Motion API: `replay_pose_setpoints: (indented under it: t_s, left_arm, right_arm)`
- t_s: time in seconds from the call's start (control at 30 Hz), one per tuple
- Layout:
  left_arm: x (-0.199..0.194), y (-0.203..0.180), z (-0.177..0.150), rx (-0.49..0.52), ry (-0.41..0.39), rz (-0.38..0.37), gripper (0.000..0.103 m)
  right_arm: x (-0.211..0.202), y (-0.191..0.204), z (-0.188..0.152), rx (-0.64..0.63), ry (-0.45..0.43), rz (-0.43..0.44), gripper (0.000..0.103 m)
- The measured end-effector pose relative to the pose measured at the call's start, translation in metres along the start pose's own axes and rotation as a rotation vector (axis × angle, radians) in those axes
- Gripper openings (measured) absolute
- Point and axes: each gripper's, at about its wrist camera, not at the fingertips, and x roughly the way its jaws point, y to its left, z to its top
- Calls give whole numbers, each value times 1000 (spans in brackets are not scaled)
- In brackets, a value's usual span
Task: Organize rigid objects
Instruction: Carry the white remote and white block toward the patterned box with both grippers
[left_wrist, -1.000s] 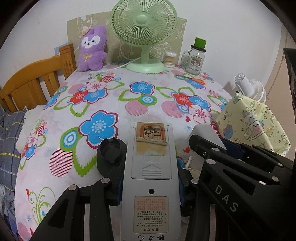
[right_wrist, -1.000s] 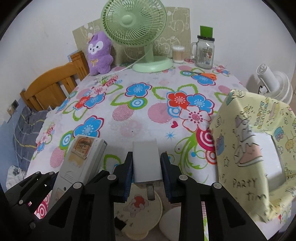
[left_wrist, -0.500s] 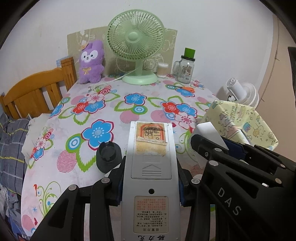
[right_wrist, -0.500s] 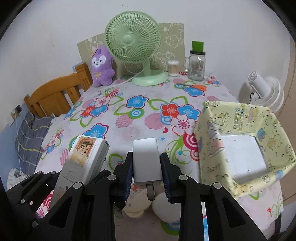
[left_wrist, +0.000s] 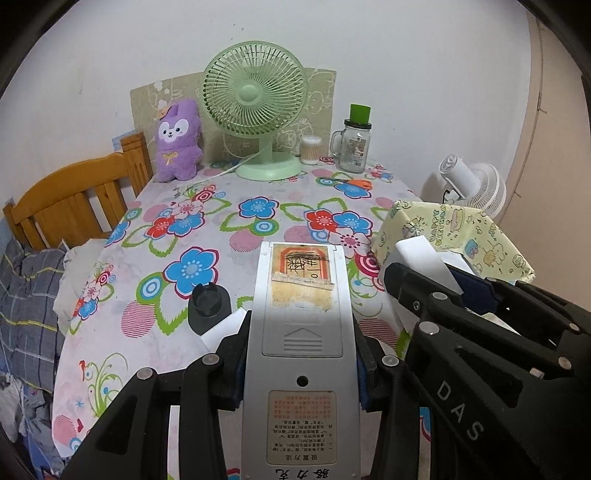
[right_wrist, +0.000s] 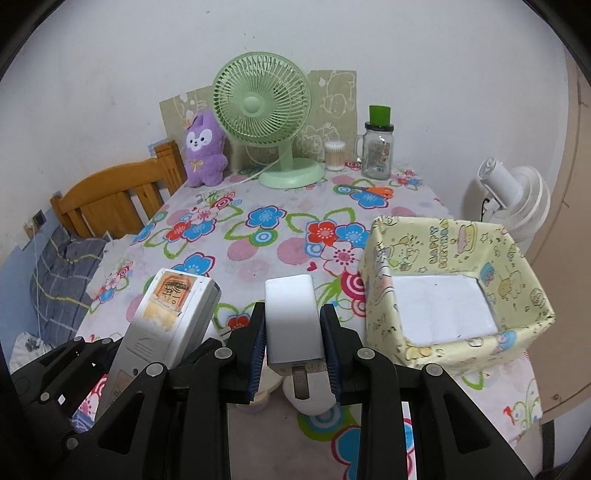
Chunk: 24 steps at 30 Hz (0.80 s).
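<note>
1. White walls back a tabletop (right_wrist: 258, 258) covered in a flower-print cloth; both views look down on it from above its near edge.
2. Left claw (left_wrist: 301, 354): pressed onto the sides of a grey plastic remote control (left_wrist: 301, 332), held back-side up, with a worn orange sticker at its far end. It fills the lower centre of the left view and shows at lower left of the right view.
3. Right claw (right_wrist: 293, 347): pinching a white rectangular plastic block (right_wrist: 291, 317) between its blue pads, lower centre of the right view, raised clear of the cloth.
4. Yellow cartoon-print open box with a white floor (right_wrist: 517, 288) sits at the right edge of the tabletop, just right of the white block in the frame.
5. Black cylindrical cap (left_wrist: 208, 302) stands on the cloth, left of the remote.
6. Far edge, upper centre: green plastic desk fan (right_wrist: 262, 99), purple plush toy (right_wrist: 203, 151), glass jar with green lid (right_wrist: 376, 147), orange-handled scissors (right_wrist: 373, 190).
7. Wooden chair (right_wrist: 110, 195) stands at upper left.
</note>
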Motion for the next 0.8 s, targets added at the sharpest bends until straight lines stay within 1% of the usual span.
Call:
replay_pose_setpoints:
  t_s: [0.3,0.43,0.8]
  left_arm:
    - [-18,-10,4,19,-22,23,45]
    - [-19,-15,5,29,-11,23,45]
    - [-21,-35,14,51,-24,0,45]
  right_arm:
    - [-21,-2,3,-11,-22,-1,32]
    - [-26,-6,3,-17,-25,-17,32]
    - [-36,-28,9,-2,-42,-43,32]
